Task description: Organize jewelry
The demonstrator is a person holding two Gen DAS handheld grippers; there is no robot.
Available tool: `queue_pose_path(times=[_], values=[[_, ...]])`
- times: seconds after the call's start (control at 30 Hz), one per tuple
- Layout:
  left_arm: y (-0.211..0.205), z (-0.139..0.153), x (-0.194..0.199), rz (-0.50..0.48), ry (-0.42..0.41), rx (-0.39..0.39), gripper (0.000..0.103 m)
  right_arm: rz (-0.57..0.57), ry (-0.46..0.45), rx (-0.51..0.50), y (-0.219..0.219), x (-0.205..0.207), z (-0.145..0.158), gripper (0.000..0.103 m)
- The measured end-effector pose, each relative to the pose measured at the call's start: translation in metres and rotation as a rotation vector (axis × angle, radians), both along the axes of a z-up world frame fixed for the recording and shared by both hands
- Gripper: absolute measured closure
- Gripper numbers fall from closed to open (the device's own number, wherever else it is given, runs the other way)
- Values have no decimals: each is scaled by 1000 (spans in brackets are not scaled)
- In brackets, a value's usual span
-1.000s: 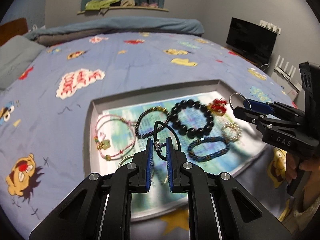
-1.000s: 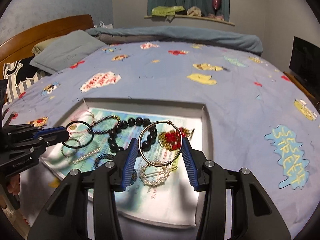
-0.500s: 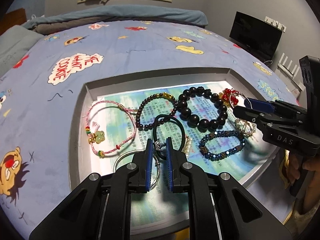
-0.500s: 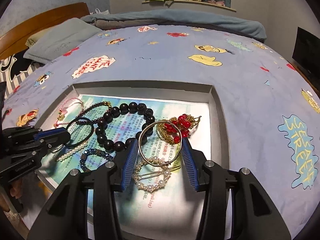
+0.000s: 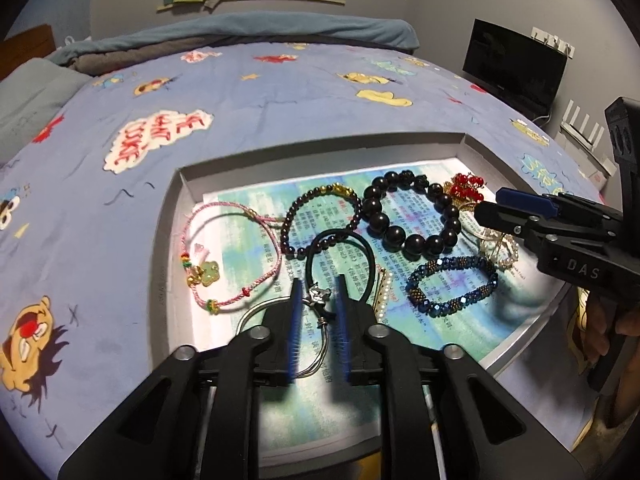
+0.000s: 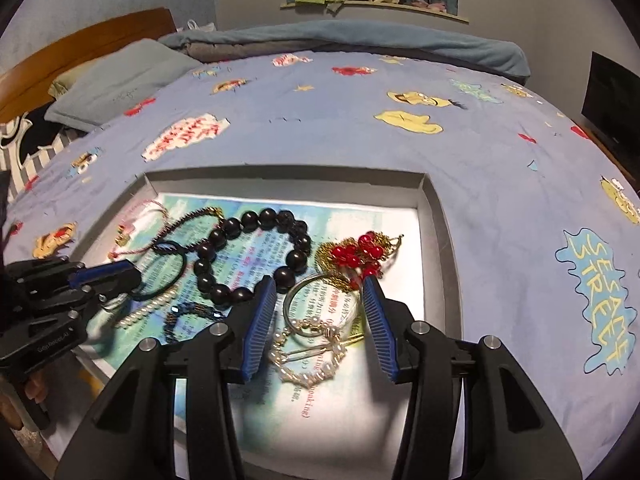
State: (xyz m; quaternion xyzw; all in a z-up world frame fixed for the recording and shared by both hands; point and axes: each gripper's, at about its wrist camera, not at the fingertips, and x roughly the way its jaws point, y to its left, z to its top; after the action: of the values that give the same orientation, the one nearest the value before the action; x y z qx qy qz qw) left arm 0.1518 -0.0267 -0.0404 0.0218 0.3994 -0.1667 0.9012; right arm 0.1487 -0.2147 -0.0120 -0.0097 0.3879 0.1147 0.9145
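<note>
Our left gripper (image 5: 318, 304) stands released around the black hair tie (image 5: 340, 268); our right gripper (image 6: 320, 320) released around the silver bangle (image 6: 316, 306). We lift both straight up, clear of the tray (image 6: 436, 216).

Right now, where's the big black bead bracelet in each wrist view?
Left wrist: big black bead bracelet right of centre, beyond the left gripper.
Right wrist: left of centre, beyond the right gripper.
Shared landmark: red bead ornament beside it.
</note>
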Motion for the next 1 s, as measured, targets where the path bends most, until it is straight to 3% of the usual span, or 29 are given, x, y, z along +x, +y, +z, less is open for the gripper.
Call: queue_pose_path(times=[0.33,0.5,0.7,0.83,0.9,0.97,1.0], values=[[7,25,-25,17,-52,-1,77,8,-44,9,-7,-31,24,57],[9,41,-56,7,-78,50,77,50,-43,0,-8,-66,38,57],[26,42,-90,41,-67,54,77,92,-10,12,-9,-97,33,57],[37,34,-99,87,-53,62,64,101,20,39,-10,-112,25,55],[39,32,-102,101,-54,70,52,91,18,47,-11,-115,22,44],[42,30,-103,124,-64,75,35,77,8,41,-11,-118,20,41],[43,30,-104,126,-69,71,34,69,2,39,-11,-119,19,40]])
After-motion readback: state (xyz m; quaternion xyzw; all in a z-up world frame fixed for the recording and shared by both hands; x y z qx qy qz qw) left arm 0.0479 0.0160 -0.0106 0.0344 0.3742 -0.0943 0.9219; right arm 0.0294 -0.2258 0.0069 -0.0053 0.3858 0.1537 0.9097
